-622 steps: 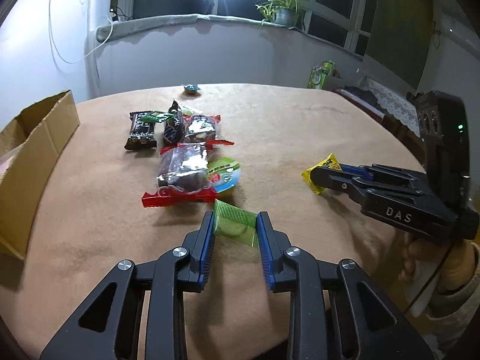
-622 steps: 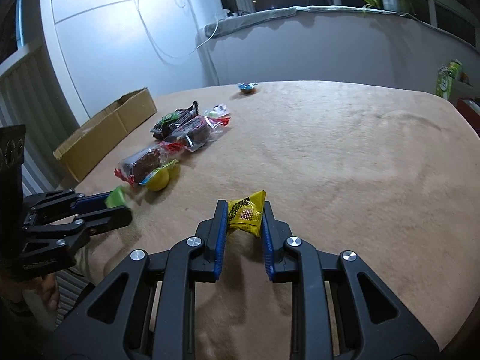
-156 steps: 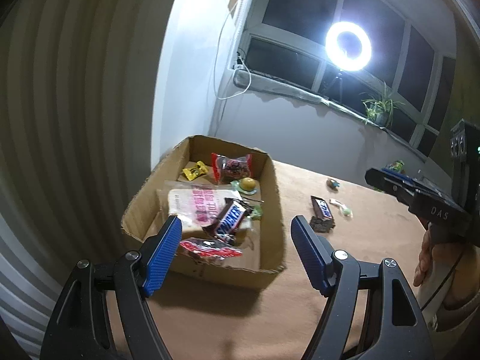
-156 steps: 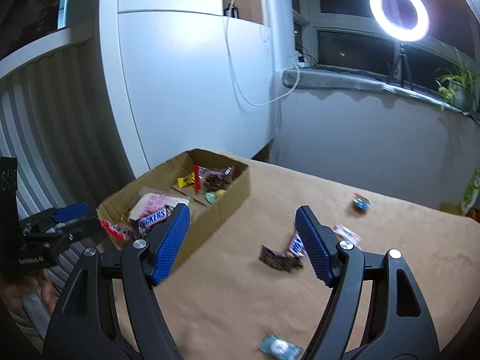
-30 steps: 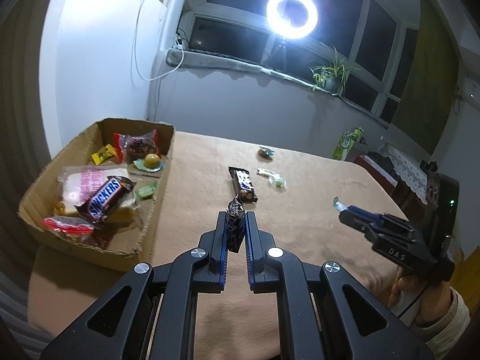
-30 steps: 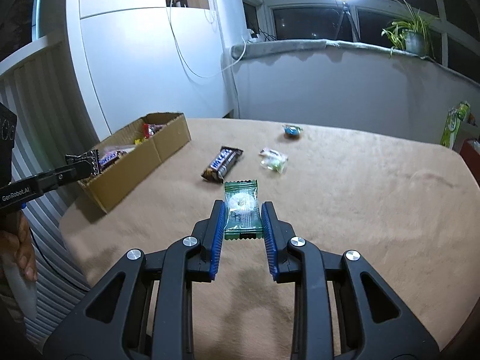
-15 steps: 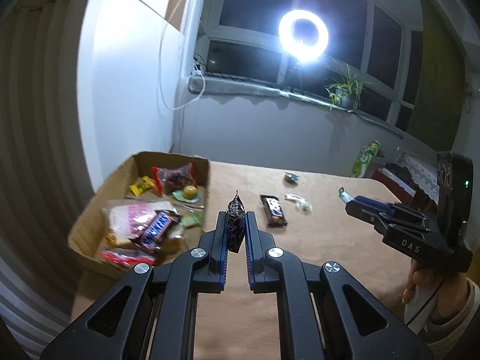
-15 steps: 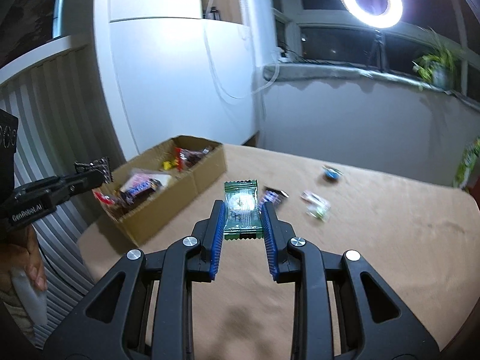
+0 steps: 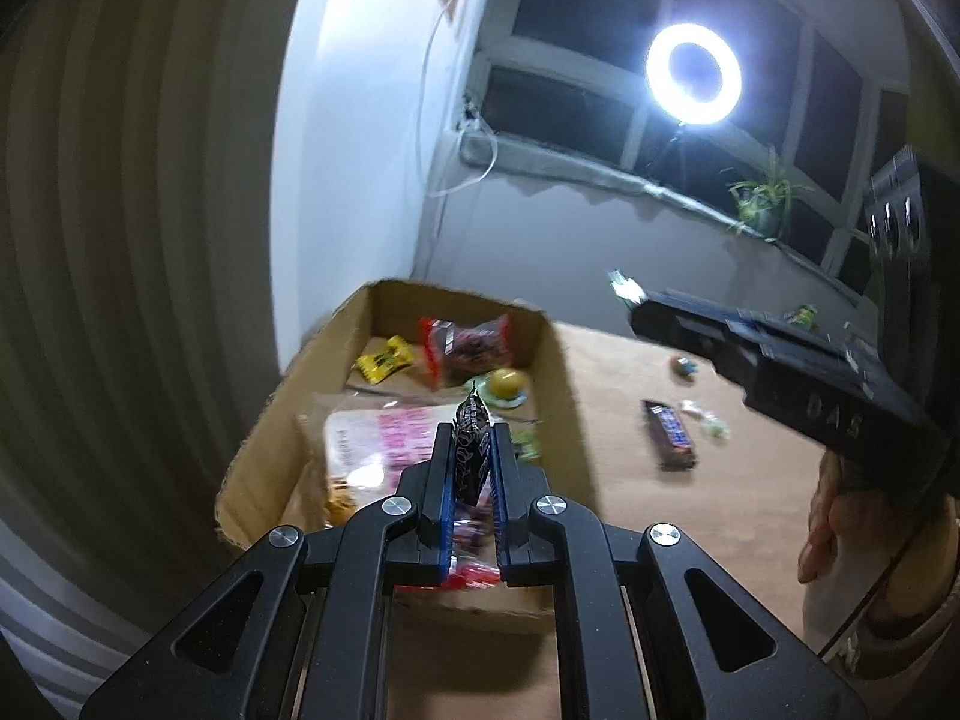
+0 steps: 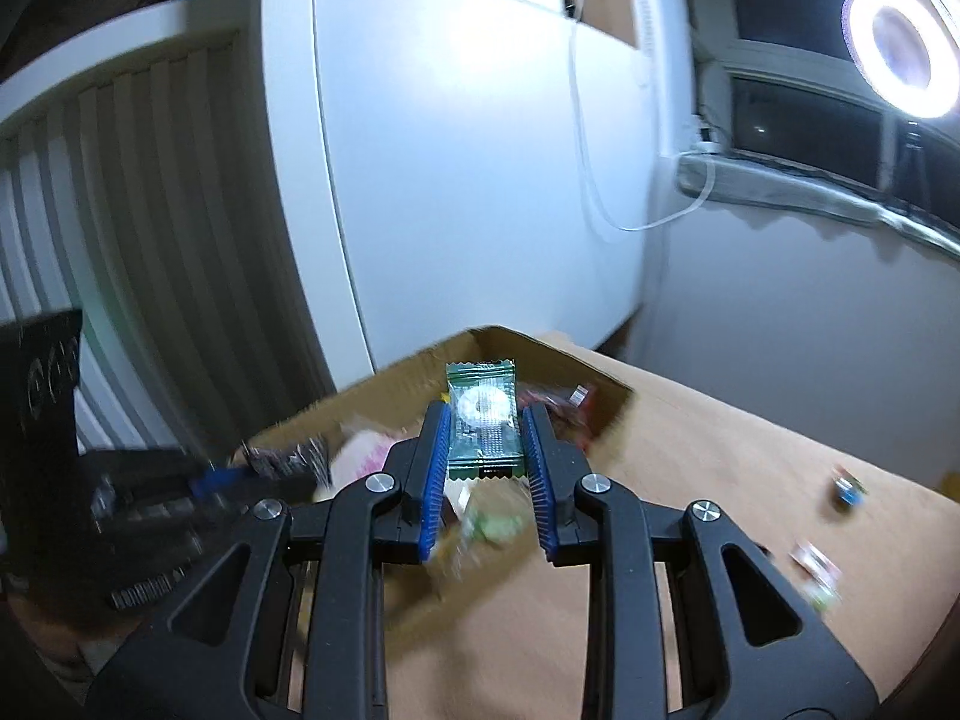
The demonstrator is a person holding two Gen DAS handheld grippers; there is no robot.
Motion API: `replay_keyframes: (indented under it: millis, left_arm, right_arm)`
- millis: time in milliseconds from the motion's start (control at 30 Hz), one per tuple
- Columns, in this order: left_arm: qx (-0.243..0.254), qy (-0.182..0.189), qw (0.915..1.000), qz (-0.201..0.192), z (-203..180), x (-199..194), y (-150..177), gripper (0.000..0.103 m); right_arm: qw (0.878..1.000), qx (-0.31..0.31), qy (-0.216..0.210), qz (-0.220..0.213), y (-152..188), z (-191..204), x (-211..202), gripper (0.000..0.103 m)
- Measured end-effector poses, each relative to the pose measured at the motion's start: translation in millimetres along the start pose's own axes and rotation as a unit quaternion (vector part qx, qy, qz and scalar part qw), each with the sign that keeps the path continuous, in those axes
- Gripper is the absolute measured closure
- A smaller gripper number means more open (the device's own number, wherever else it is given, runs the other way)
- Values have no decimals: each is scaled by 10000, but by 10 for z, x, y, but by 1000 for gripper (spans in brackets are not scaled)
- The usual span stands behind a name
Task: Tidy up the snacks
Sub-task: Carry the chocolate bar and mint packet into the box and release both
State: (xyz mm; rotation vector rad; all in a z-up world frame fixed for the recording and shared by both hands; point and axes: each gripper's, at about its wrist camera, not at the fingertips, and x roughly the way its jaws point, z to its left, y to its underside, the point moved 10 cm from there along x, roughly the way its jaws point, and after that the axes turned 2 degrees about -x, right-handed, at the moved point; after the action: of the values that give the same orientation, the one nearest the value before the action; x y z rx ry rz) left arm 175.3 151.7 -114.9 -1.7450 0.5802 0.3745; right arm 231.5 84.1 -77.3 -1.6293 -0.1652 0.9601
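While both grippers are carrying snacks toward the cardboard box (image 9: 558,372), the step in hand looks like the drop, and doing it well is mostly a matter of placing before letting go. The left gripper (image 9: 471,462) is holding its fingers (image 9: 443,474) pressed together on a dark wrapper (image 9: 471,444), which is standing upright between them, above the near end of the box. The right gripper (image 10: 486,450) is clamping a green sweet (image 10: 482,420) flat between its fingers (image 10: 435,462), and in its own view the sweet is sitting in front of the box's open top.

Each snack should be fully past the box wall before the fingers part; a release too near the rim could leave the light wrapper on the edge or on the worktop (image 9: 720,516). The 2 grippers are converging on 1 box, so it seems wise to be keeping them apart, the left over the near end and the right over the far end, where a yellow sweet (image 9: 384,357) and a red packet (image 9: 468,348) are lying. A low, gentle release should be stopping the sweets from bouncing out.

A chocolate bar (image 9: 671,435) and a few small sweets (image 9: 705,420) are waiting on the worktop, well apart from the box, so more trips look likely.
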Motion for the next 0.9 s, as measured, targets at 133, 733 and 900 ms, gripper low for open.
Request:
replay_keyframes:
  millis: [133, 733, 900]
  left_arm:
    - [-150, -128, 9995, 241, 146, 176, 119, 53]
    - [-226, -211, 9995, 116, 54, -134, 174, 28]
    - [166, -389, 9991, 40, -203, -310, 89, 28]
  right_arm:
    - [9992, 230, -8, 318, 185, -95, 301, 54]
    - [9983, 542, 199, 55, 517, -219, -366, 23]
    - [9976, 660, 185, 72, 601, -279, -606, 22]
